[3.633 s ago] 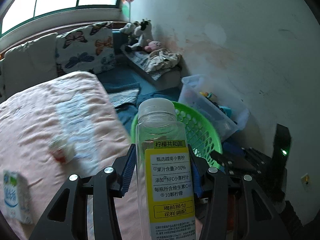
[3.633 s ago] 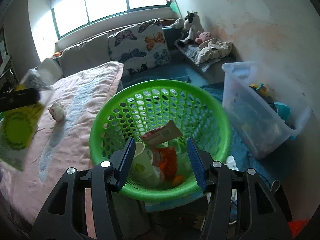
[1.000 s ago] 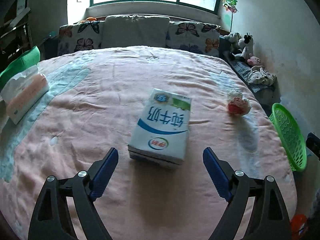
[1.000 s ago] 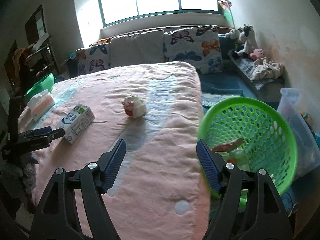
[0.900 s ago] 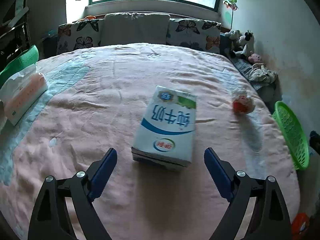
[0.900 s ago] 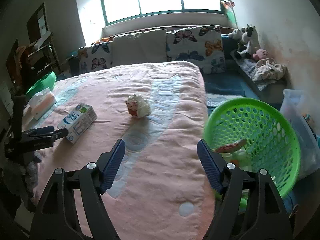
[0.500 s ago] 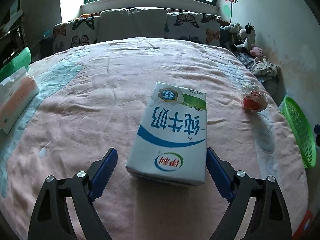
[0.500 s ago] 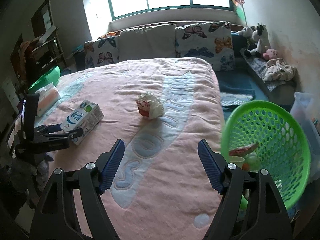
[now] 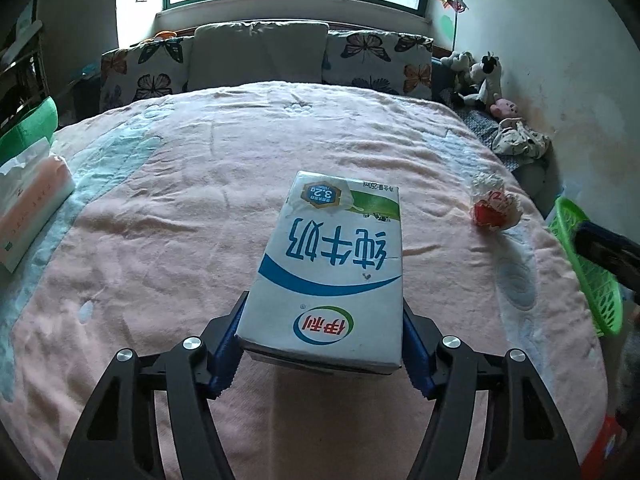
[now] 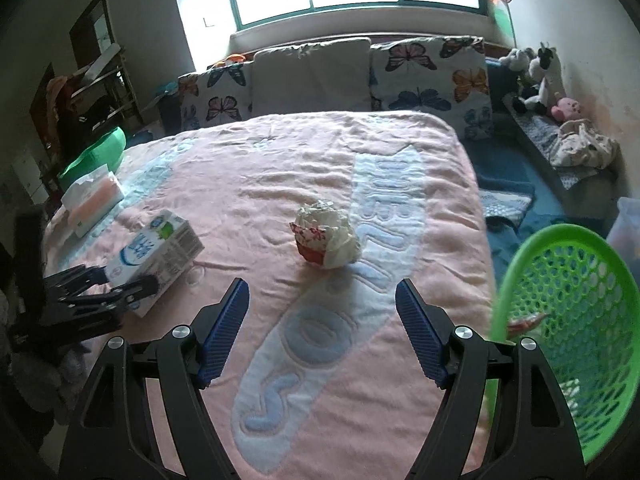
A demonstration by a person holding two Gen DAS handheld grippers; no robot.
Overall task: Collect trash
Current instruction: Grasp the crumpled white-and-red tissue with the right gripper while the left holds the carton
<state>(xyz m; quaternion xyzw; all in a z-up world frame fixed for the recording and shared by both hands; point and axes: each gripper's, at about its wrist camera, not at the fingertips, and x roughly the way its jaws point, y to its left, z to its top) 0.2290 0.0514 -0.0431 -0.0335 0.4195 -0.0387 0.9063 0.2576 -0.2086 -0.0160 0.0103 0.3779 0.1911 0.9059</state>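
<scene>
Two pieces of trash lie on the bed: my left gripper [image 9: 322, 344] pinches the milk carton [image 9: 332, 272], my right gripper [image 10: 322, 330] hangs wide open short of the crumpled wrapper [image 10: 326, 238]; next I carry the carton right into the green basket [image 10: 568, 336]

- Milk carton [image 9: 328, 272]: white box with a blue swoosh, blue characters and a green band at its far end; it lies flat on the pink blanket, broad face up, near end between the blue pads.
- Crumpled wrapper [image 10: 326, 237]: white and red wad, resting on the blanket well right of the carton.
- Green basket [image 10: 568, 320]: perforated plastic, beside the bed's right edge, with some trash inside.
</scene>
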